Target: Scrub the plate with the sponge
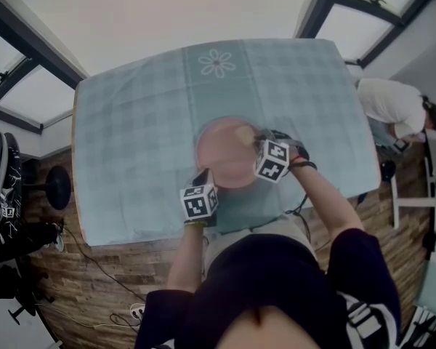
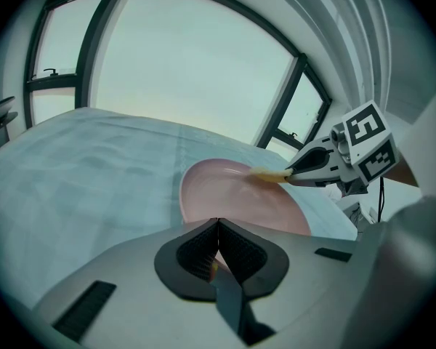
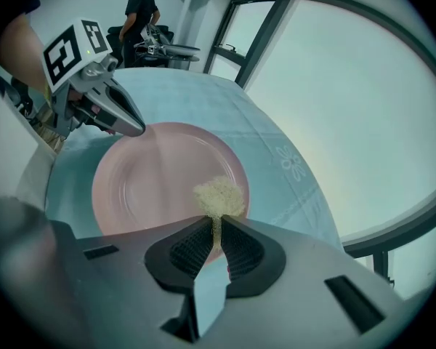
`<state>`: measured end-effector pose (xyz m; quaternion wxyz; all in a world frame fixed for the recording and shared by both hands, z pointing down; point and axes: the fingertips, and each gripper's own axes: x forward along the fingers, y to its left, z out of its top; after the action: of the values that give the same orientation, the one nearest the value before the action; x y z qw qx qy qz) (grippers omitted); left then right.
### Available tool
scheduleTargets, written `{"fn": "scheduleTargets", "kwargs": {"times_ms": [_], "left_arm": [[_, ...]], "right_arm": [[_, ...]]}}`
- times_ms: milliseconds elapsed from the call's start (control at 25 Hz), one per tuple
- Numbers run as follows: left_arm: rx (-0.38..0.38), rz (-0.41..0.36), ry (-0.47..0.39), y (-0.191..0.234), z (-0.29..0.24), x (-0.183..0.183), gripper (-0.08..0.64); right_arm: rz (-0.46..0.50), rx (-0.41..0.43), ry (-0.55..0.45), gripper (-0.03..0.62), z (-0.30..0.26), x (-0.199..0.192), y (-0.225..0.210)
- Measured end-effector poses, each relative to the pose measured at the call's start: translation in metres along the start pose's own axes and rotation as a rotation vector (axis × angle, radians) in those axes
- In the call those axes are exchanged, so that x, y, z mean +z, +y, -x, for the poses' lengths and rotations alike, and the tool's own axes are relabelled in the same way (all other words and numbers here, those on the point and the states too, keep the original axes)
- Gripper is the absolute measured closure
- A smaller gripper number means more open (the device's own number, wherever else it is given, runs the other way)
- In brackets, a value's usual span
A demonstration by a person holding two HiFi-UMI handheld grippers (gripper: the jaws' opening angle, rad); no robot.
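My right gripper [image 3: 216, 227] was clenched on the sponge [image 3: 219, 193], which was pressed on the pink plate [image 3: 160, 180] near its right rim. My left gripper [image 2: 217, 227] was closed on the near edge of the plate and held it on the table [image 1: 131, 137]. I judged the scrubbing was under way. I saw no foam and no dirt, so I could not say how much remained.

We see our left gripper [image 2: 217, 227] with its jaws pressed together on the near rim of the pink plate [image 2: 240, 201]. At the plate's far right edge, the right gripper [image 2: 291, 174] pinches a yellow sponge [image 2: 265, 172] against it. Pale tablecloth [image 2: 87, 180] spreads left of the plate.
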<state>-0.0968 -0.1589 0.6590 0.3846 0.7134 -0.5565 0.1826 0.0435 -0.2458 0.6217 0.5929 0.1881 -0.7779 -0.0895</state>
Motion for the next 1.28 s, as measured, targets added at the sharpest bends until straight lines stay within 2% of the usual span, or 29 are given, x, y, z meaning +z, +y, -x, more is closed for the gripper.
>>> {"fn": "scheduleTargets", "kwargs": {"times_ms": [280, 680, 1280], "left_arm": [[-0.008, 0.002, 0.002, -0.001, 0.0, 0.0, 0.552], [-0.012, -0.009, 0.001, 0.0, -0.001, -0.001, 0.552], [-0.007, -0.017, 0.004, 0.0, 0.007, -0.008, 0.552]], "right_arm": [[0.012, 0.016, 0.054, 0.548, -0.019, -0.011, 0.001], [-0.032, 0.087, 0.144, 0.548, -0.026, -0.038, 0.024], [-0.174, 0.152, 0.103, 0.548, -0.004, -0.04, 0.067]]}}
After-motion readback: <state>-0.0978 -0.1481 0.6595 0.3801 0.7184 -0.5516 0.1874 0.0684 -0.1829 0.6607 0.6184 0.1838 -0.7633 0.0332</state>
